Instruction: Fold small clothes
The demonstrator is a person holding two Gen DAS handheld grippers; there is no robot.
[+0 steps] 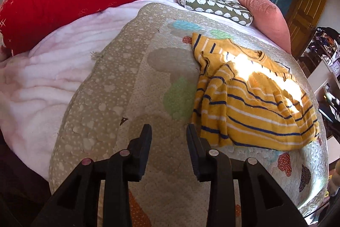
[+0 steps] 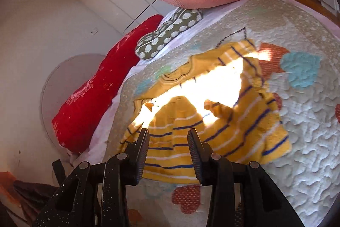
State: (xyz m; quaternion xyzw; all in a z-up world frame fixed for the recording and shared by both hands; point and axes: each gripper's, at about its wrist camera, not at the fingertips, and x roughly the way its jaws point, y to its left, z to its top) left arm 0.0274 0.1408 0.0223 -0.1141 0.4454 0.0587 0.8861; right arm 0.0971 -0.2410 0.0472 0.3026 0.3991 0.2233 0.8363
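A small yellow sweater (image 1: pixel 250 99) with navy and white stripes lies crumpled on the quilted bedspread (image 1: pixel 148 69), a sleeve folded over its body and a sun patch across it. My left gripper (image 1: pixel 169 130) is open and empty, above the quilt just left of the sweater's lower hem. In the right wrist view the sweater (image 2: pixel 204 112) lies ahead, and my right gripper (image 2: pixel 167 134) is open and empty, hovering over its near hem. The view is tilted.
A red blanket (image 1: pixel 80 1), a green patterned pillow (image 1: pixel 214 4) and a pink cushion (image 1: pixel 261 12) lie at the head of the bed. A pink fleece blanket (image 1: pixel 48 78) lies left of the quilt. A wooden door (image 1: pixel 301 1) and shelves stand at the right.
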